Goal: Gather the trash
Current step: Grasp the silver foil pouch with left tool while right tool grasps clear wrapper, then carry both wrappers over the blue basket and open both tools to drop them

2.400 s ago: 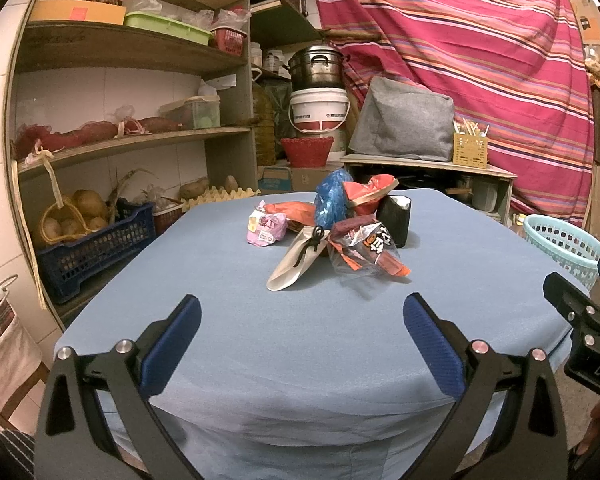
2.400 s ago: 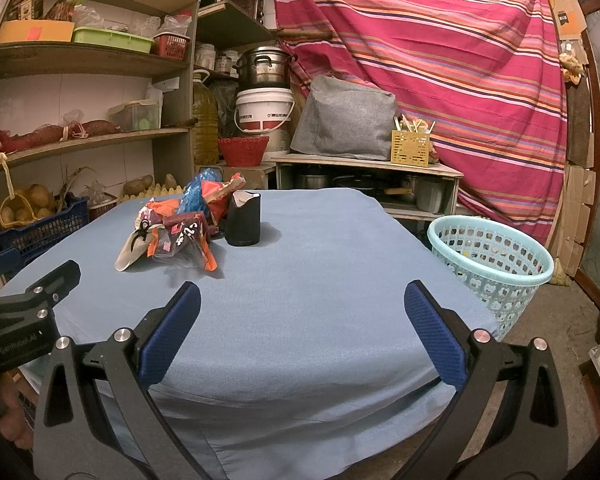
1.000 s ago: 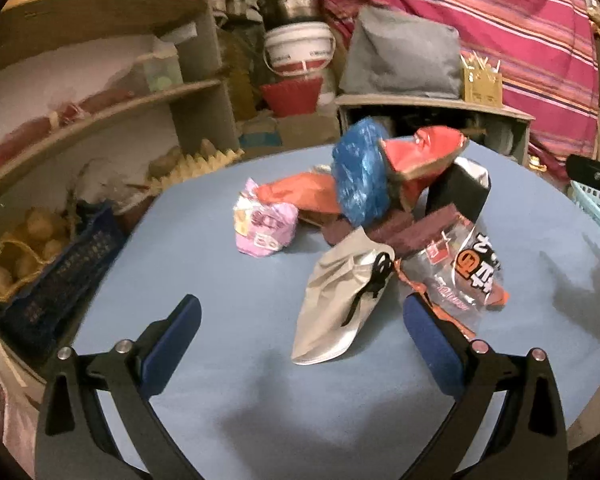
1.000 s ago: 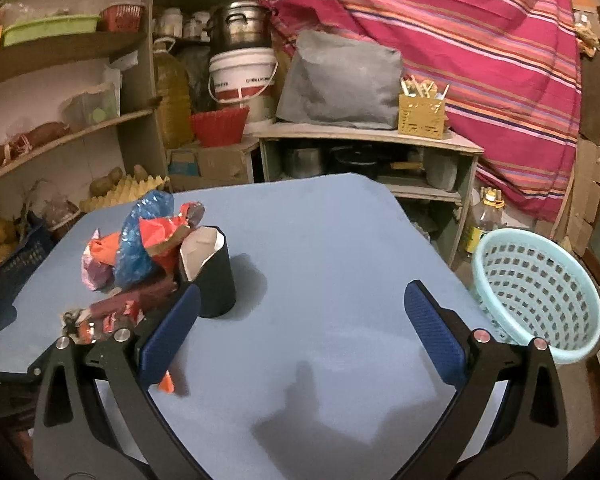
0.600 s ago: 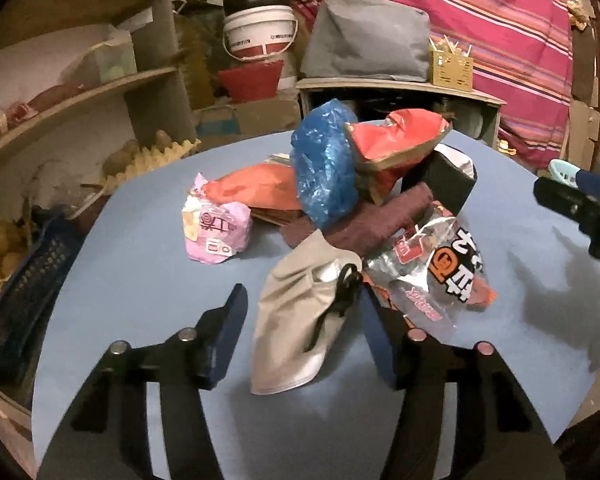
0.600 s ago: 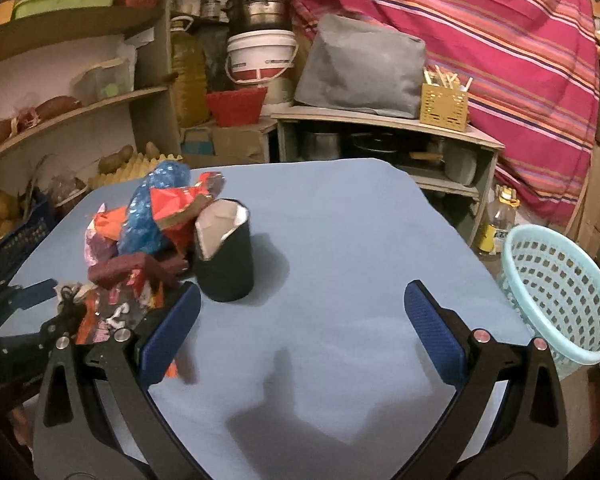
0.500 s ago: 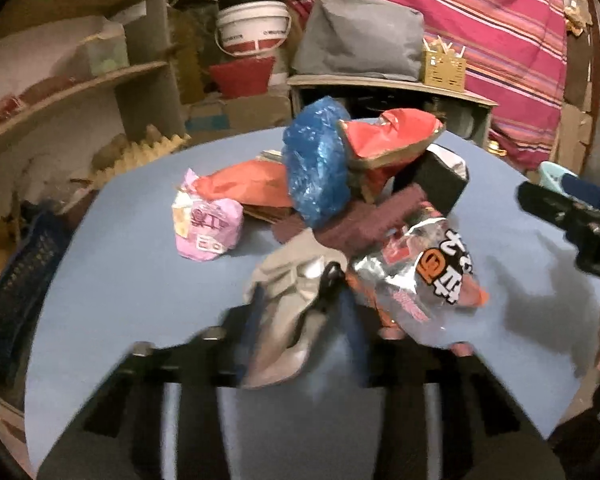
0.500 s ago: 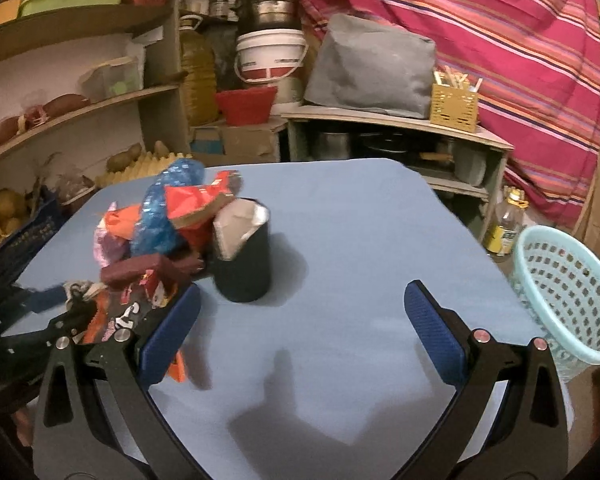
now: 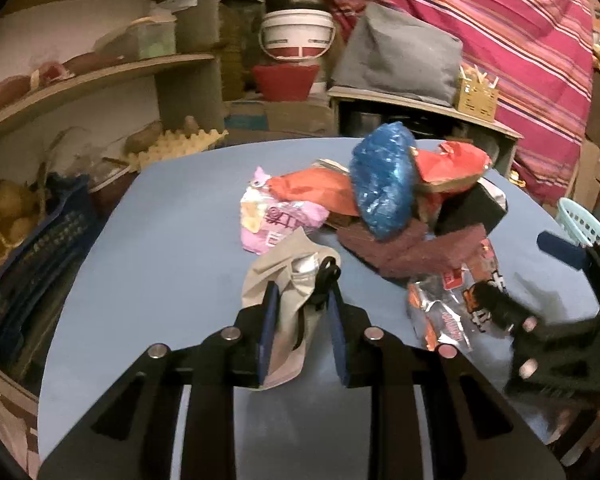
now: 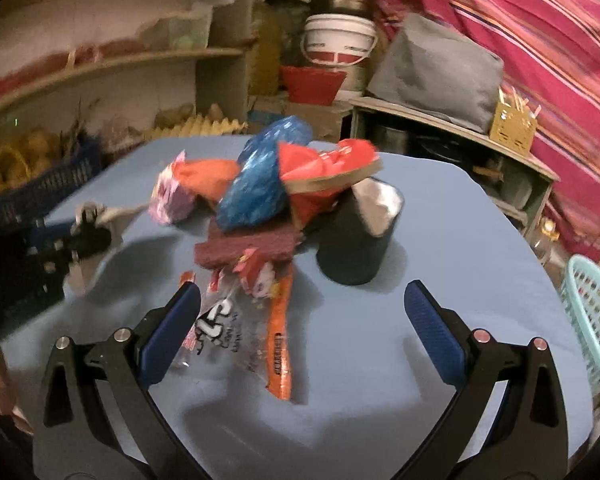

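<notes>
Trash heap sited mid-table on blue cloth [image 9: 160, 240]. Contents noted: beige foil pouch [image 9: 288, 280], pink wrapper [image 9: 272, 220], blue crumpled bag [image 9: 384, 176], red-orange packet [image 9: 448, 168], maroon wrapper [image 9: 400, 248], clear printed snack bag [image 10: 236, 332], black cup [image 10: 356, 240]. Teal basket [image 10: 596, 320] standing off the table edge, to the right in the right wrist view; presumed destination.

Left gripper [image 9: 302, 320]: jaws closing around the beige foil pouch, 2 blue pads bracketing its crumpled middle, the left pad against the foil, contact on the other side not clear. Pouch lifted at the near end, far end close to the pink wrapper.

Right gripper [image 10: 300, 332]: jaws spread wide, nothing between them, poised over the clear printed snack bag; near corner of the bag alongside the left finger [image 10: 172, 332].

Risks assessed:
1. Thin, slick foil liable to slide out of the pads if pinched on a loose fold only.
2. Lifting the pouch likely to drag the pink wrapper, given proximity.
3. Heap stacked loosely; blue crumpled bag and red-orange packet resting on the maroon wrapper and black cup, so pulling the snack bag from below liable to topple them.
4. Right wrist view blurred; misjudged approach could knock the black cup.
</notes>
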{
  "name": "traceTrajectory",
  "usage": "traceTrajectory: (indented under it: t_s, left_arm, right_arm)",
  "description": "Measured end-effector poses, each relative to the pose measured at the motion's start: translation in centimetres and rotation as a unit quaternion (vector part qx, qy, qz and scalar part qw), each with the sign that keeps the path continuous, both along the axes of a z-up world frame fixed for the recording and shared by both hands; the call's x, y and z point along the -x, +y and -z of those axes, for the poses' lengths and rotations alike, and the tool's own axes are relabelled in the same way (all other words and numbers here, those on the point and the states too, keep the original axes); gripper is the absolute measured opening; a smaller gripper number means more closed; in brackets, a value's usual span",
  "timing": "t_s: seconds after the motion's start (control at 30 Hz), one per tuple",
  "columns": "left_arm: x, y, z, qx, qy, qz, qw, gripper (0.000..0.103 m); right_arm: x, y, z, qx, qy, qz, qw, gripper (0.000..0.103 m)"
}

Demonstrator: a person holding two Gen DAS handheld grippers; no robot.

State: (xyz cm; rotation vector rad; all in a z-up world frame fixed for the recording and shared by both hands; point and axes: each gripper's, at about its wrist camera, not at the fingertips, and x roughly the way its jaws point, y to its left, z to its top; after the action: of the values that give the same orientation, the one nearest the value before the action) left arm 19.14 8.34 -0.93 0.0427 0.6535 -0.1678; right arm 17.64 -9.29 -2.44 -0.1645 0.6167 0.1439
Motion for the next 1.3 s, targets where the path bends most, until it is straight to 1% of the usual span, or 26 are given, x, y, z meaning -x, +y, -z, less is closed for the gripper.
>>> traceTrajectory:
  t_s: [0.07,0.13,0.17,0.23,0.33,0.4,0.43,0.6,0.67,0.7,0.77,0.83,0.97,1.03,1.1,1.2,1.3]
  left_arm:
    - [-0.1,0.2,0.0,0.001,0.002,-0.003,1.0000,0.025]
    - [-0.1,0.3,-0.1,0.000,0.002,-0.005,1.0000,0.025]
    - [-0.1,0.2,-0.1,-0.001,0.001,-0.006,1.0000,0.025]
    - [0.2,-0.1,-0.4,-0.001,-0.004,-0.007,1.0000,0.025]
    - [0.5,-0.6,-0.5,0.001,-0.007,-0.009,0.9999,0.025]
    - [0.8,-1.0,-0.8,0.004,-0.008,-0.009,0.9999,0.025]
    - [1.1,-1.2,-1.0,0.003,-0.012,-0.008,0.9999,0.025]
    - [2.6,-3.6,-2.5,-0.008,-0.034,-0.012,0.9993,0.025]
    - [2.8,-5.0,-3.1,-0.015,-0.040,-0.007,0.9991,0.025]
    - [2.9,-6.2,-3.6,-0.016,-0.044,0.000,0.9989,0.025]
    - [3.1,-7.6,-4.3,-0.018,-0.051,0.007,0.9985,0.025]
    - [3.1,-9.6,-5.2,-0.019,-0.059,0.014,0.9980,0.025]
    - [2.4,-14.0,-6.5,-0.007,-0.061,0.035,0.9975,0.025]
    - [1.9,-16.6,-7.0,0.004,-0.059,0.051,0.9970,0.025]
    - [1.4,-19.4,-7.5,0.014,-0.056,0.067,0.9961,0.025]
    - [0.8,-23.6,-7.8,0.018,-0.055,0.088,0.9944,0.025]
    - [0.3,-28.2,-7.8,0.023,-0.053,0.111,0.9922,0.025]
  right_arm:
    - [-0.3,0.5,0.6,0.010,0.012,-0.005,1.000,0.093]
    - [-0.7,0.7,1.0,0.007,0.033,-0.018,0.999,0.067]
    - [-1.0,0.6,1.1,0.003,0.040,-0.024,0.999,0.061]
    - [-1.0,0.2,1.1,-0.010,0.050,-0.034,0.998,0.047]
    - [-0.6,-0.8,0.6,-0.034,0.049,-0.048,0.997,0.038]
    - [-0.2,-1.7,0.1,-0.045,0.050,-0.049,0.997,0.035]
    - [0.1,-2.4,-0.1,-0.049,0.051,-0.050,0.996,0.031]
    - [1.3,-5.9,-1.0,-0.064,0.056,-0.044,0.995,0.030]
    - [1.7,-7.8,-1.6,-0.070,0.058,-0.038,0.995,0.030]
    - [1.9,-8.5,-1.8,-0.071,0.057,-0.036,0.995,0.026]
    - [2.4,-10.6,-2.6,-0.076,0.053,-0.031,0.995,0.026]
    - [2.8,-12.5,-3.5,-0.077,0.042,-0.023,0.996,0.025]
    - [3.1,-16.6,-5.5,-0.078,0.015,-0.002,0.997,0.025]
    - [3.2,-19.0,-6.6,-0.078,-0.001,0.016,0.997,0.025]
    - [3.3,-22.4,-7.7,-0.084,-0.018,0.044,0.995,0.025]
    - [3.3,-27.3,-8.7,-0.081,-0.038,0.087,0.992,0.025]
    - [3.4,-33.2,-9.3,-0.087,-0.045,0.133,0.986,0.025]
